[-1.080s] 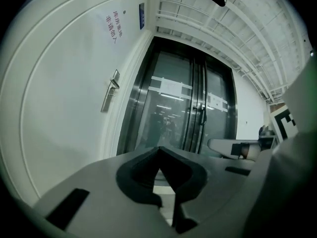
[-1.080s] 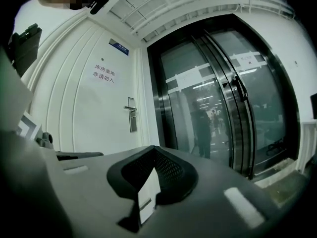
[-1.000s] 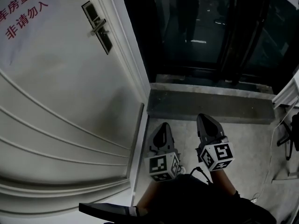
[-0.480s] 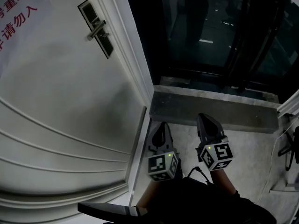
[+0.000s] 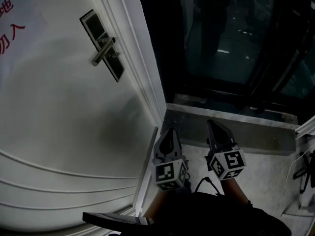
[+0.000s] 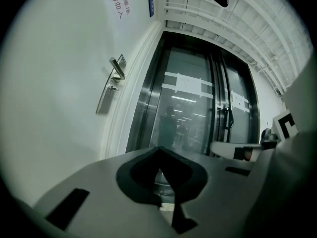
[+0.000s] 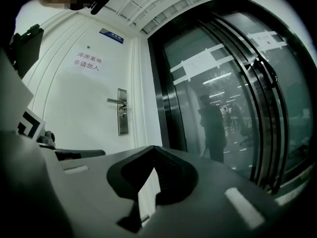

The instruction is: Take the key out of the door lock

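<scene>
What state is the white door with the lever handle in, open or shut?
Shut. The white door lies flush in its frame, with no gap showing along the lock-side edge.

door (image 5: 74, 132) | red notice (image 7: 86, 62): "…重地 / 非请勿入" | blue plaque (image 7: 111, 35) above: txt unreadable

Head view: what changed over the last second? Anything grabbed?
The view shifted: the door handle and lock plate slid down in frame and look larger, the threshold dropped lower, and the red sign slipped further off the left edge. Nothing grabbed. Left tool and right tool stayed low, side by side, shut and empty.
</scene>
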{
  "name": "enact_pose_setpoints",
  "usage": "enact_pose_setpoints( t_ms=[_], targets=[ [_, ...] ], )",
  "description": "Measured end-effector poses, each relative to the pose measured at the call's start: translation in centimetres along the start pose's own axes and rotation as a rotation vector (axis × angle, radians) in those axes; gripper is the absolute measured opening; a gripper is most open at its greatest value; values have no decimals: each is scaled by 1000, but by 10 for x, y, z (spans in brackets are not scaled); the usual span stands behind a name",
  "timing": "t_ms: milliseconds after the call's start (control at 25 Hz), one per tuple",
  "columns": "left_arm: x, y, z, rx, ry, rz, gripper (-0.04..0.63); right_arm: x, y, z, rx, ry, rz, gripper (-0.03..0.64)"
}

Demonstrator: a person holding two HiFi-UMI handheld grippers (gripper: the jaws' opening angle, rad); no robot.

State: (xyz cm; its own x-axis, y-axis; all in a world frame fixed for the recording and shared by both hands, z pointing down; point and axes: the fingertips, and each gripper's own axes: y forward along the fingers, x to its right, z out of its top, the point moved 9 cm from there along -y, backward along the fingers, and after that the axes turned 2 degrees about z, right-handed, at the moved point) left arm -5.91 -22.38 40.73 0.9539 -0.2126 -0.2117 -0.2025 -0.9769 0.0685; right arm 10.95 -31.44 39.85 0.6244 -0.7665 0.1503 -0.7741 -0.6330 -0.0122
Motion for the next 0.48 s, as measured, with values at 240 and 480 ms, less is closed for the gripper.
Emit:
enact_pose_setpoints(
  t_ms=[240, 480],
  targets=[
    [-31, 41, 10, 17, -9, 48, 0, 7, 60, 1, -10, -7, 34, 0],
    [-72, 61, 19, 39, -9, 116, 0, -7, 117, 6, -7, -26, 98, 0]
  ],
)
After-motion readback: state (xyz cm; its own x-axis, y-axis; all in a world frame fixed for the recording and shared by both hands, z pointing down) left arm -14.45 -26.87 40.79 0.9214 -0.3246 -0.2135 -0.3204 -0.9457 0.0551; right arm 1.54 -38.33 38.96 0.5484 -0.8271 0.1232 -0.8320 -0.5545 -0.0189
